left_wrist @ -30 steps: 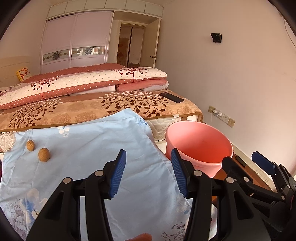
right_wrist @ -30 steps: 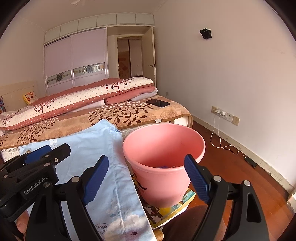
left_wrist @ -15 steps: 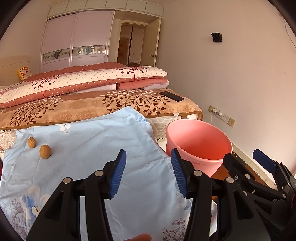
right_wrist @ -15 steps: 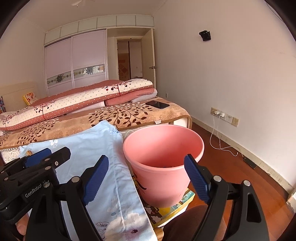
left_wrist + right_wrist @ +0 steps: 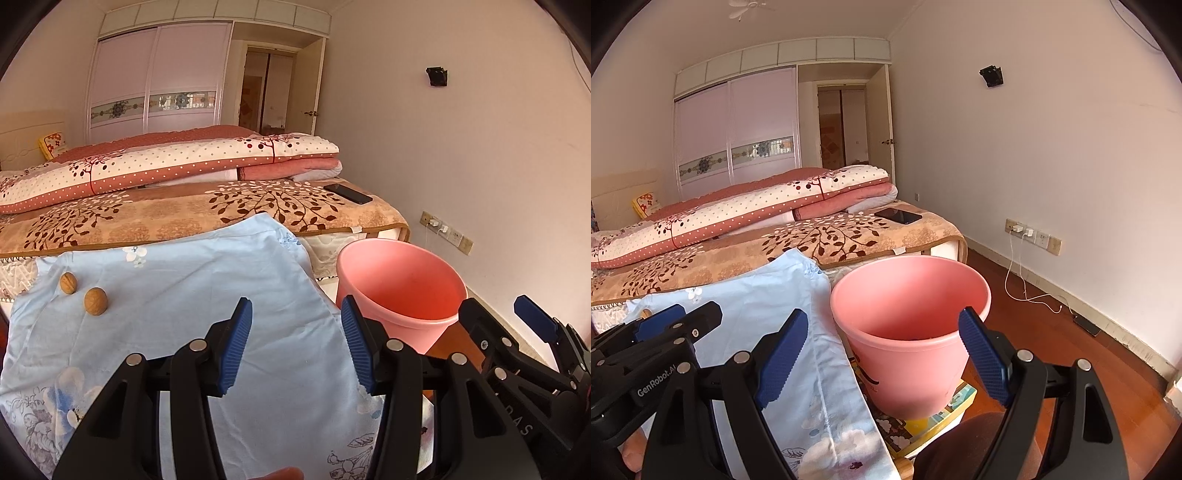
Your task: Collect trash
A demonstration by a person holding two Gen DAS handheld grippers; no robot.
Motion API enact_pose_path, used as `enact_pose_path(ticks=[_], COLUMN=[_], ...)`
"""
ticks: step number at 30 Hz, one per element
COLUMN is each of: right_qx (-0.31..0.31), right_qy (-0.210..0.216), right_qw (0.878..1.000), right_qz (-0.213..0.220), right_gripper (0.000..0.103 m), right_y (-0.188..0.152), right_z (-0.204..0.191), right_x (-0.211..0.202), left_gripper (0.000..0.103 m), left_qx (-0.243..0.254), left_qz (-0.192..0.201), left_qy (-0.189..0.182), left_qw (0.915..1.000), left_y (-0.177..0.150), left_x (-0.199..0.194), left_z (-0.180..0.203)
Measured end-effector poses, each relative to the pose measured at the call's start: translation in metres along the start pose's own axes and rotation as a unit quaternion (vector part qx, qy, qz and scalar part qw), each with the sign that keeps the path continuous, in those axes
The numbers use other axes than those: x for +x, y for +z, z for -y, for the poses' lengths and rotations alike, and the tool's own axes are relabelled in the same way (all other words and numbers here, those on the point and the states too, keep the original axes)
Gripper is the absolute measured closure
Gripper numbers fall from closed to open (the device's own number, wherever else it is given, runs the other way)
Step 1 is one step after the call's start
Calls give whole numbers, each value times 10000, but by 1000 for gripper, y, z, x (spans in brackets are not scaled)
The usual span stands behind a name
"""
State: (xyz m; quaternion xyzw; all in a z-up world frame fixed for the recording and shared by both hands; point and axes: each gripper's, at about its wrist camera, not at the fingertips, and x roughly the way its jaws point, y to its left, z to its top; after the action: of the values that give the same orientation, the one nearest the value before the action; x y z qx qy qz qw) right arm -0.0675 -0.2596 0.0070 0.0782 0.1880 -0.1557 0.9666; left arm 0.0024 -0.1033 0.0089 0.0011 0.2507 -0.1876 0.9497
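Two brown walnuts (image 5: 95,301) (image 5: 68,283) lie on a light blue flowered cloth (image 5: 192,295) at its far left. A pink bucket (image 5: 400,284) stands to the right of the cloth, also in the right wrist view as the pink bucket (image 5: 908,332). My left gripper (image 5: 295,343) is open and empty above the cloth's near right part. My right gripper (image 5: 882,354) is open and empty, with the bucket's near rim between its fingers in the picture. Each gripper shows at the edge of the other's view.
A bed (image 5: 192,218) with a folded quilt and a black phone (image 5: 347,194) lies behind the cloth. The bucket stands on a colourful box (image 5: 923,417). Wall sockets with a white cable (image 5: 1027,284) sit to the right, above red wooden floor (image 5: 1052,332).
Both cameras have tilted up slightly, so the cloth, walnuts and bucket sit lower in view and less of the bucket's inside shows. Both grippers stay open.
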Motion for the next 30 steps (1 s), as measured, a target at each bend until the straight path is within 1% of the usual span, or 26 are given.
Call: enact_pose_path(ticks=[11,30], right_qx=[-62,-82], right_qy=[16,31], right_qw=[10000,9999], right_qz=[-72,-124], right_gripper=[21,21], right_y=[-1,-3], right_z=[-3,-3], right_x=[4,6], left_gripper=[52,52], left_qx=[-36,-59], left_qz=[53,7], left_qy=[0,9], left_qw=[10000,10000], left_y=[1,1], left_x=[-2,0], left_z=[0,-3])
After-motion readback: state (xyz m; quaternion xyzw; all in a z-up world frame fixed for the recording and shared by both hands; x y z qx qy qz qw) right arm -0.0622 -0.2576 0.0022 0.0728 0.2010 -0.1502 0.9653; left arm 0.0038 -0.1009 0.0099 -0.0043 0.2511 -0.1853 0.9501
